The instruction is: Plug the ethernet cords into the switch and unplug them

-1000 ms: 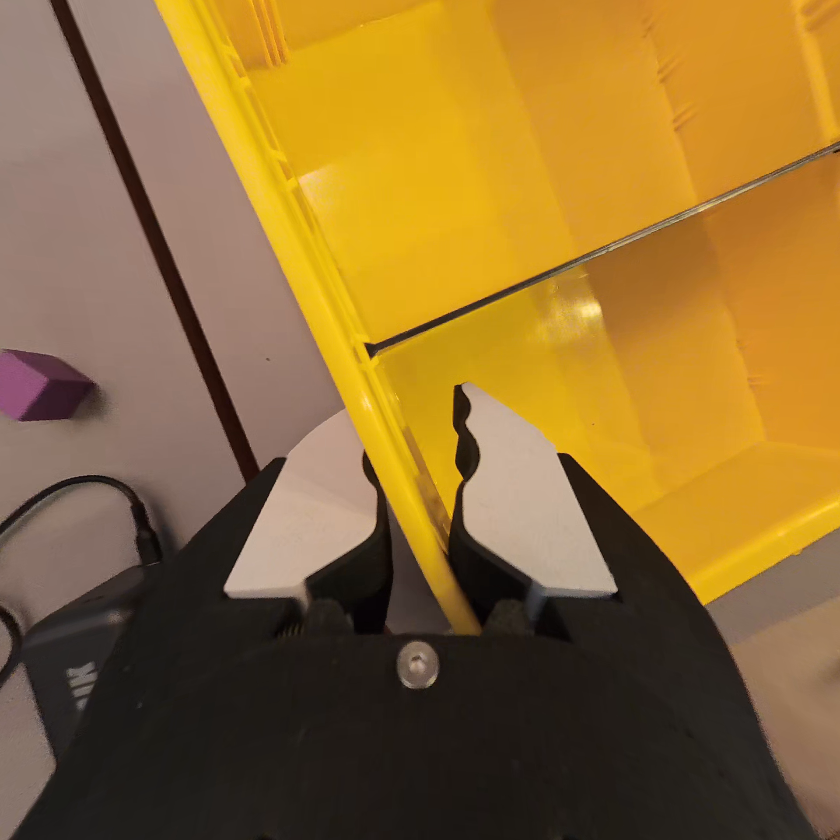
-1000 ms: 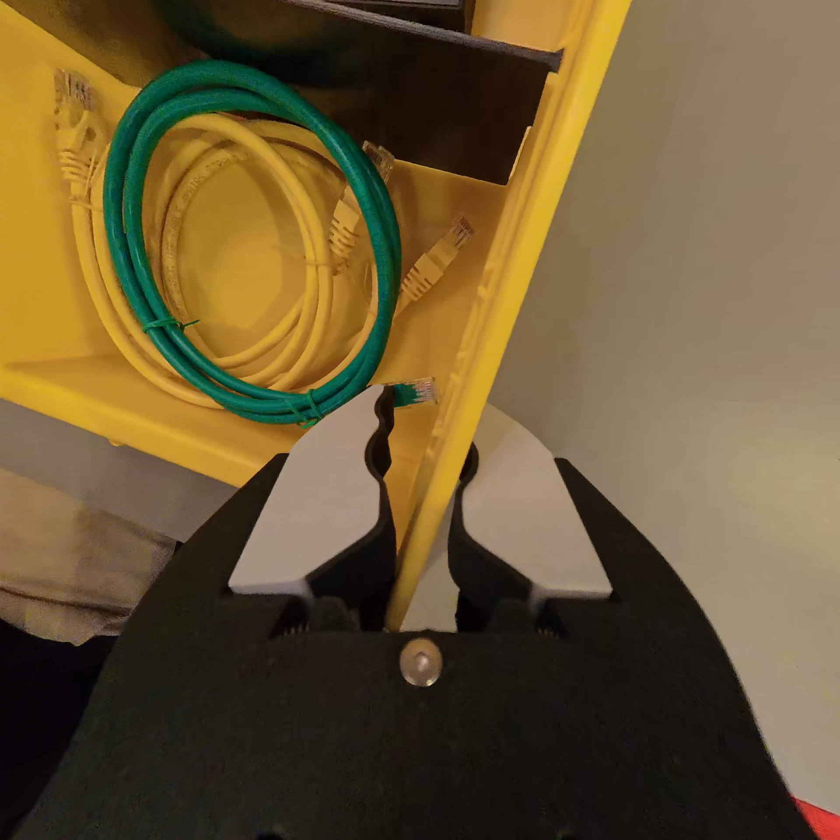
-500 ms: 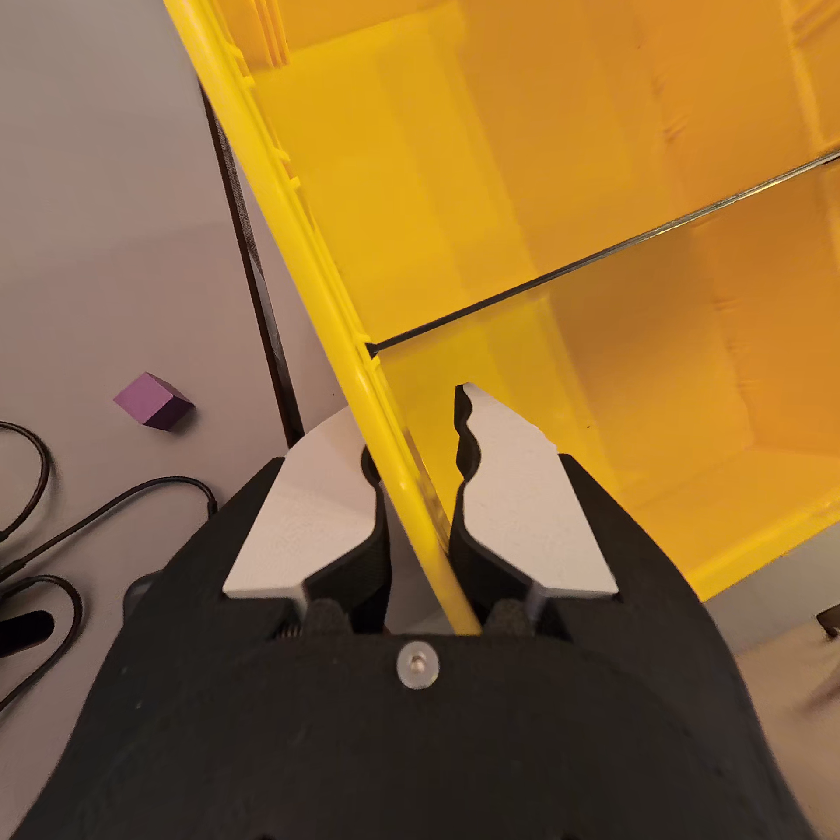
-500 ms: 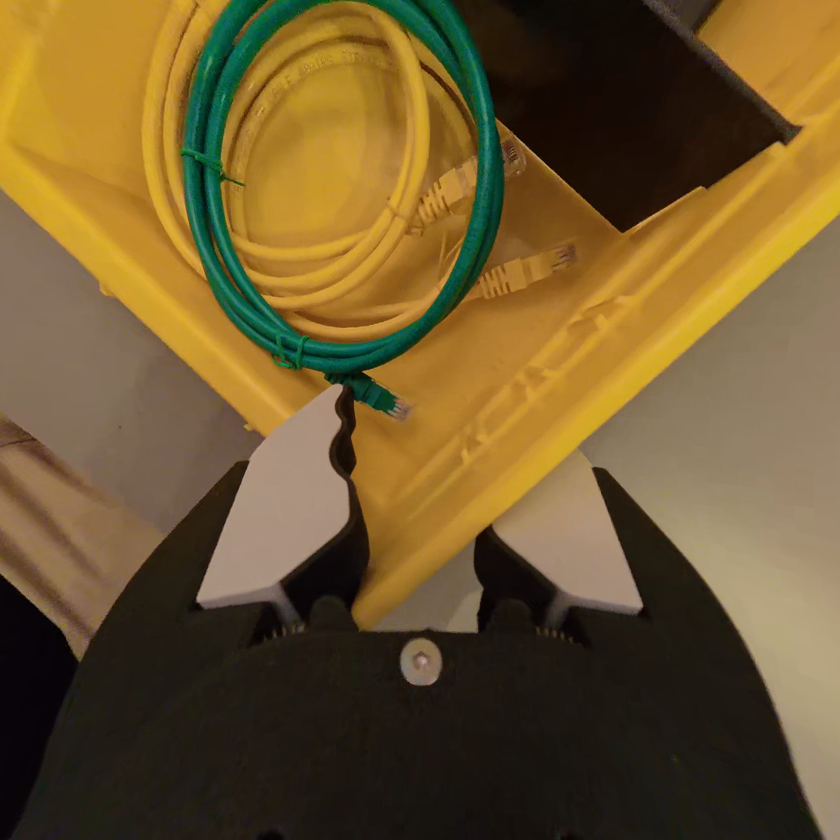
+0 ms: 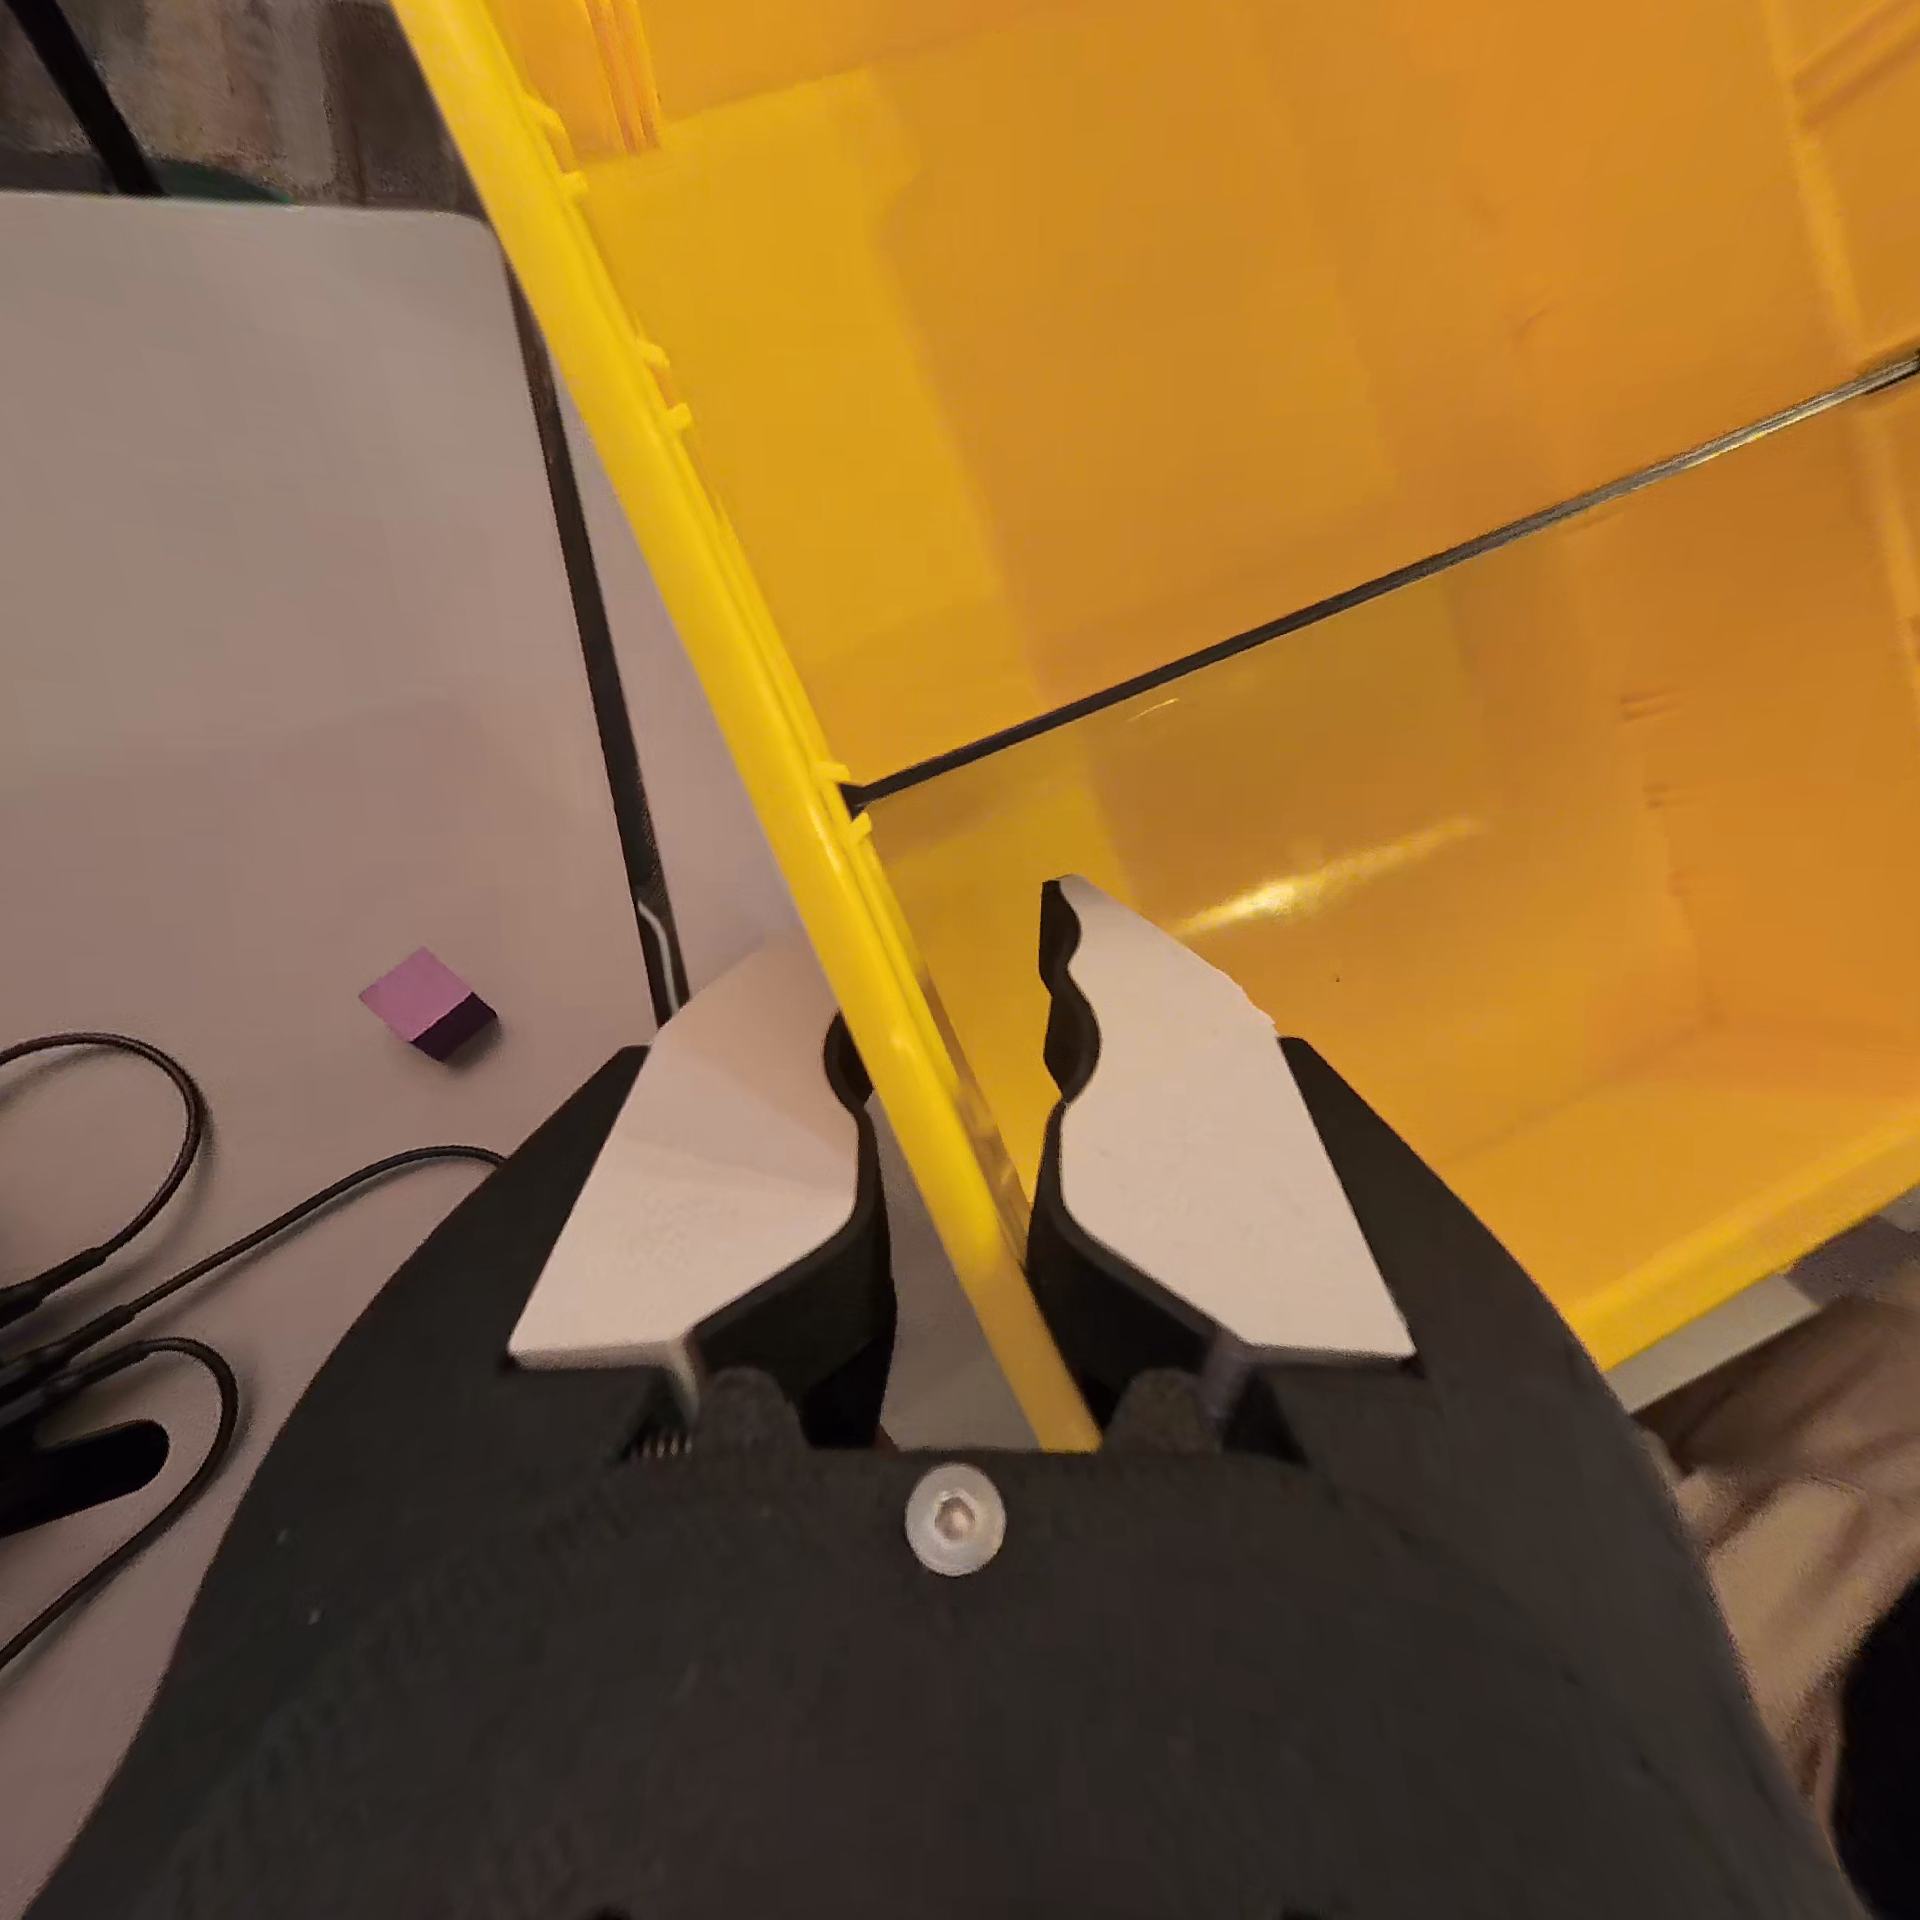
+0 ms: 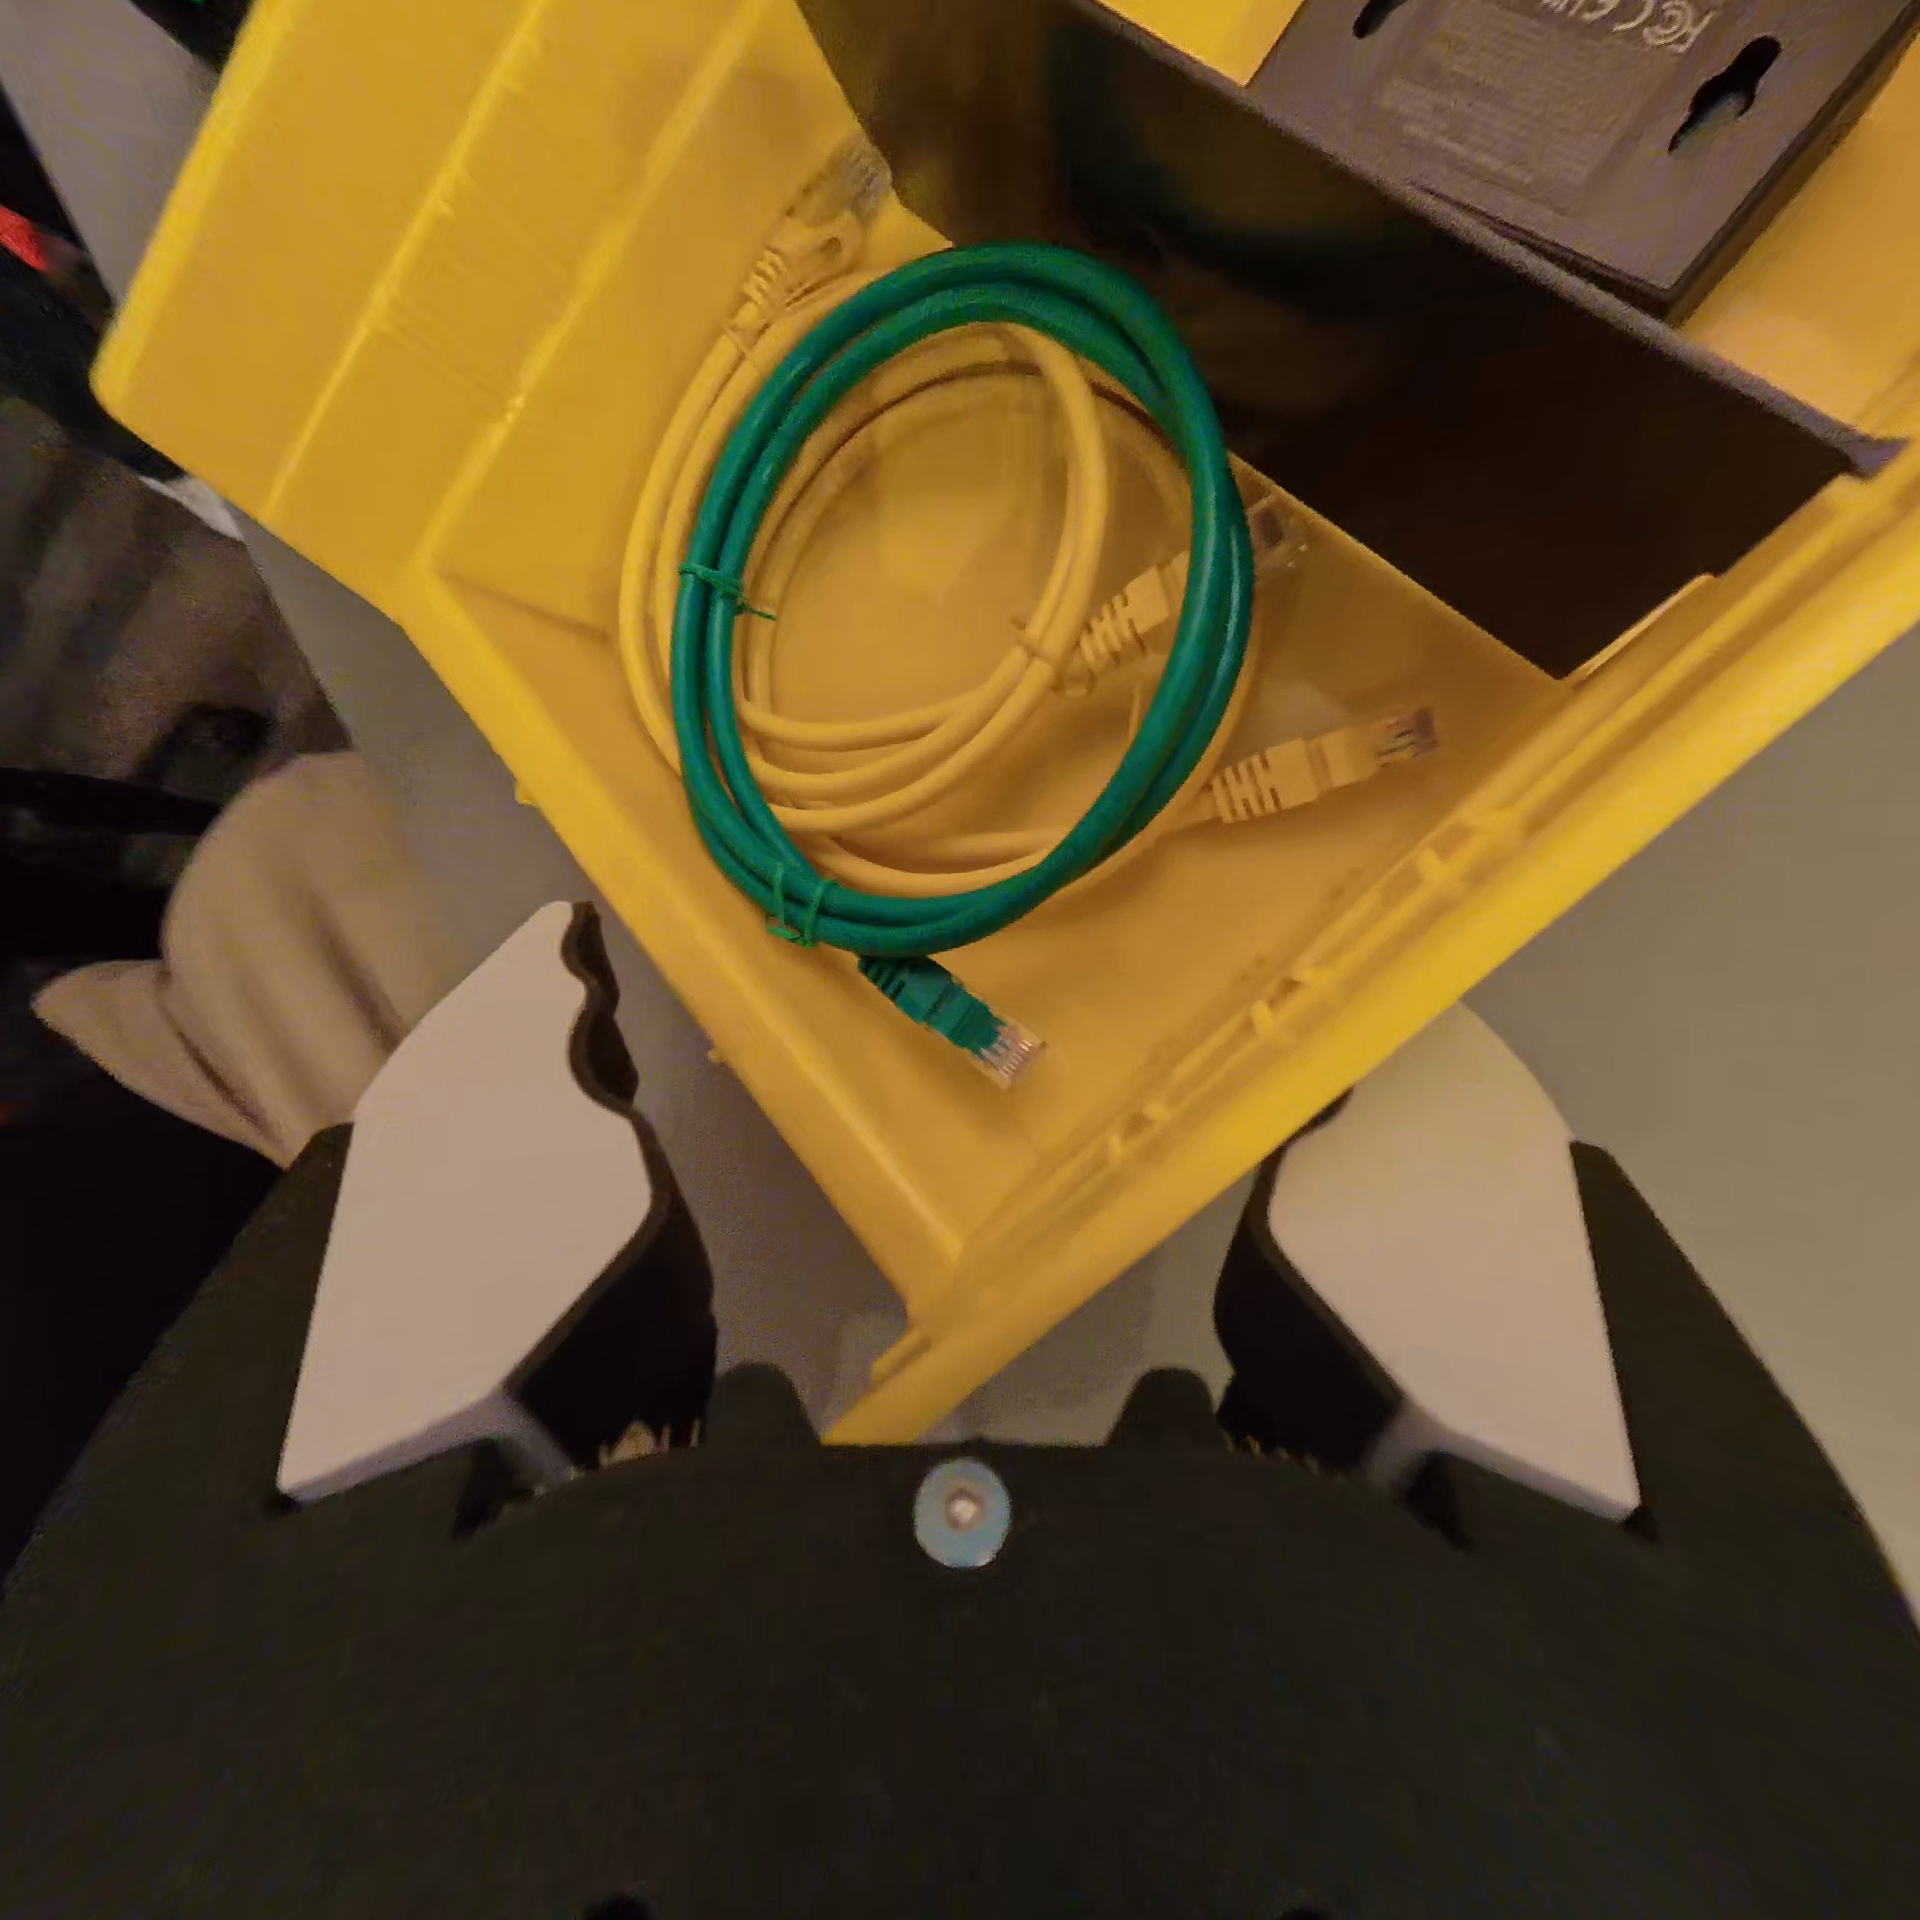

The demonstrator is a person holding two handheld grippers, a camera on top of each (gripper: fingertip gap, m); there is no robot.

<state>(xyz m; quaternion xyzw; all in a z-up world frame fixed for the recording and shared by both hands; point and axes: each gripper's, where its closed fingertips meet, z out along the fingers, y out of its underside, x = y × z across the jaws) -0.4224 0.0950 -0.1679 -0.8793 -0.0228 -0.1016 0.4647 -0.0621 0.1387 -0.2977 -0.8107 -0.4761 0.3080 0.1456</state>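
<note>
Yellow bin wall (image 5: 790, 727) is pinched by your left gripper (image 5: 951, 1049) to steady it, while your right gripper (image 6: 940, 1132) stands spread, the green cord (image 6: 966, 613) at 12 o'clock.

The left hand-held gripper (image 5: 951, 1049) straddles the yellow bin's (image 5: 1247, 416) side wall. A purple block (image 5: 428, 1003) lies on the bench (image 5: 260, 623) near black cables (image 5: 156, 1195).

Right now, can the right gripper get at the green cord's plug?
Probably yes: the right gripper is open over the yellow bin's corner, and the green cord's plug lies uncovered just ahead of it.
</note>
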